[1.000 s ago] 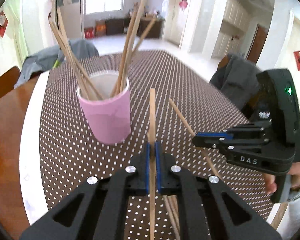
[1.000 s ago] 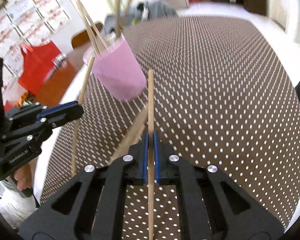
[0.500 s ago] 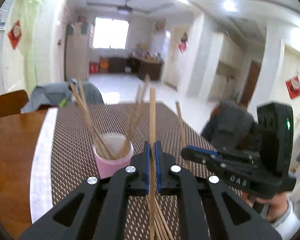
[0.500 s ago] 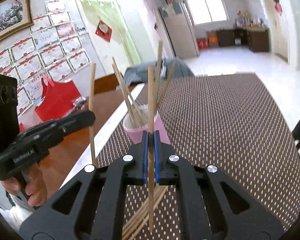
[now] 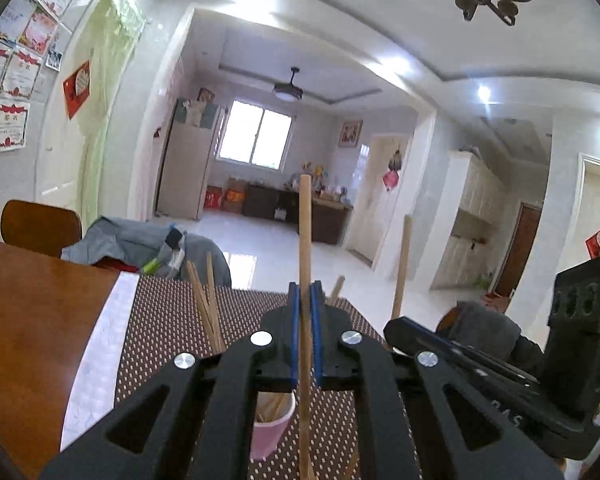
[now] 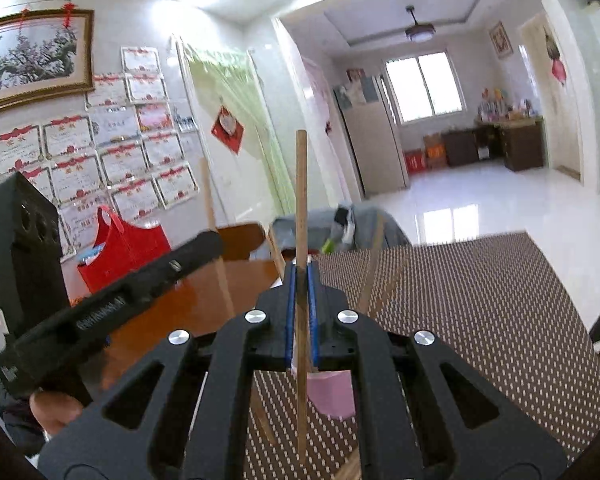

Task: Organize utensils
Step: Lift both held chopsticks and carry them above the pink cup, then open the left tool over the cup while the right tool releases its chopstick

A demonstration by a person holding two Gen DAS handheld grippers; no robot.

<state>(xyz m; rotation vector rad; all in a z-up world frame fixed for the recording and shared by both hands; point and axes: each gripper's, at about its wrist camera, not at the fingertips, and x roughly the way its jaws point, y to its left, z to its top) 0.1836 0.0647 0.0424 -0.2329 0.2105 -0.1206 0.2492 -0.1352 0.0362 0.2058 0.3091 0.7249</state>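
My left gripper (image 5: 305, 300) is shut on a wooden chopstick (image 5: 305, 248) held upright above a pink cup (image 5: 270, 432) that holds several chopsticks (image 5: 206, 304). My right gripper (image 6: 299, 276) is shut on another upright chopstick (image 6: 301, 200) above the same pink cup (image 6: 332, 394). The right gripper (image 5: 396, 328) shows at the right of the left wrist view with its chopstick (image 5: 402, 264). The left gripper (image 6: 208, 240) shows at the left of the right wrist view with its chopstick (image 6: 216, 232). Loose chopsticks (image 6: 350, 468) lie on the mat below.
A brown dotted placemat (image 5: 160, 320) covers a wooden table (image 5: 32, 320). A red bag (image 6: 120, 248) stands on the table's far side. Chairs with grey clothes (image 5: 128, 244) stand behind the table.
Both grippers have tilted up and risen with their chopsticks, so the cup has dropped low in both views, partly hidden behind the fingers.
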